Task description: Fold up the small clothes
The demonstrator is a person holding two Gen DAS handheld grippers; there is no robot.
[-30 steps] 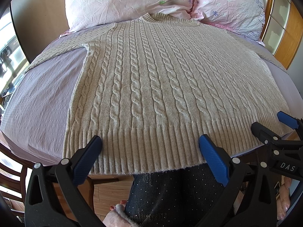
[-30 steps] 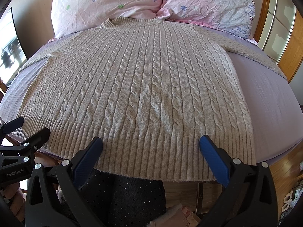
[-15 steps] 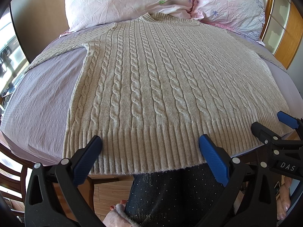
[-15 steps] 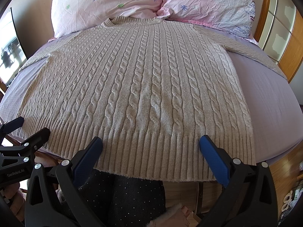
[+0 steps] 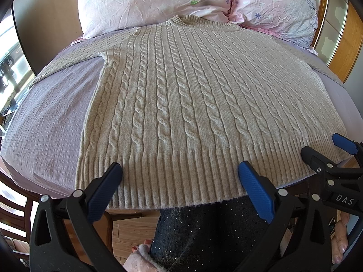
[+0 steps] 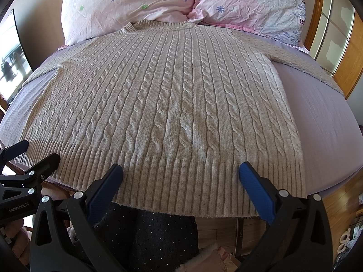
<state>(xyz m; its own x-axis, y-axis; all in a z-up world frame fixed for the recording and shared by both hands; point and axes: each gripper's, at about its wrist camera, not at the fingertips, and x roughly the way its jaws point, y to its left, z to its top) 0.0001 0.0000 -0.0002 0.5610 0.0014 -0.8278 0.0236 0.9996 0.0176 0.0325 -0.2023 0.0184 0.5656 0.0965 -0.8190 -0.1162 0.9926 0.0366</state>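
Both claws gaping empty, left gripper (image 5: 179, 181) and right gripper (image 6: 180, 181) over near hem of flat sweater (image 5: 192, 95), likely lining up to pinch it

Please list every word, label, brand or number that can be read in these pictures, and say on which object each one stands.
"DAS": white letters on the black body of the right hand-held gripper, seen at the edge of the left wrist view; any further letters are cut off.
"GenRobot.AI": white letters on the black body of the left hand-held gripper, seen in the right wrist view.
The sweater and pillows show no text.
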